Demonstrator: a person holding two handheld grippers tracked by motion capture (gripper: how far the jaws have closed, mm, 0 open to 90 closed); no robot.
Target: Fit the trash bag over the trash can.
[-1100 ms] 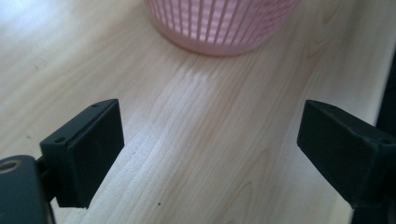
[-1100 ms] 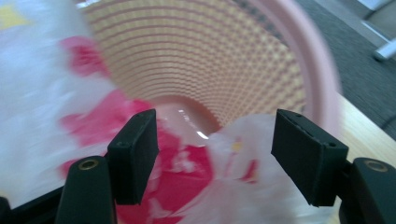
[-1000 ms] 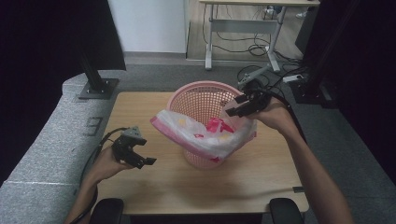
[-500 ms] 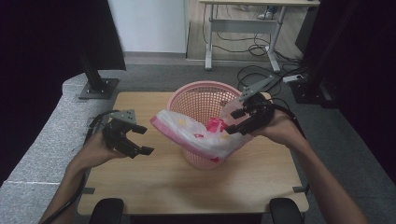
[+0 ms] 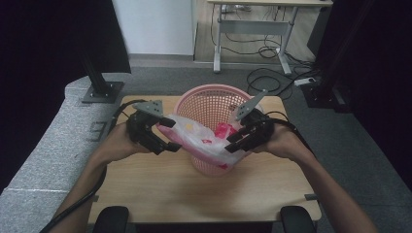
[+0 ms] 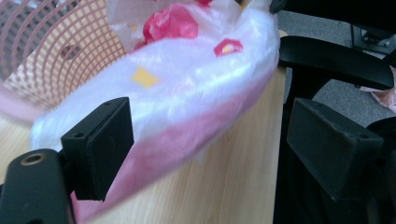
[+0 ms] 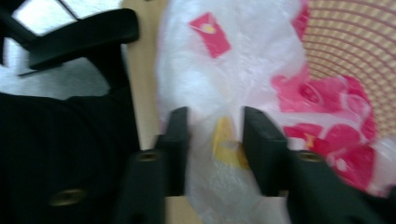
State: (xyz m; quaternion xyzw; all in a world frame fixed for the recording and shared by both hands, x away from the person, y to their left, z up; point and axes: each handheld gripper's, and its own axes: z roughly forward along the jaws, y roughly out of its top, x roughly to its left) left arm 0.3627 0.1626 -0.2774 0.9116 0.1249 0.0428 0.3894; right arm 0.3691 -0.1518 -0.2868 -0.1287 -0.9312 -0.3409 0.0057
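High view: my right claw (image 5: 232, 143) has just been closing and pinches the thin white plastic bag with red and yellow prints (image 5: 204, 141), draped over the pink mesh basket (image 5: 214, 99) rim at 6 o'clock. My left claw (image 5: 171, 133) is spread beside it. The bag looks light, soft and slippery, so I would grip bunched edges.

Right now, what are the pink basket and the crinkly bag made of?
The pink basket looks like moulded plastic: its wall is an even grid of little holes with a dull sheen. The bag looks like thin plastic film, see-through white with red and yellow prints, shiny and wrinkled where it drapes over the rim.
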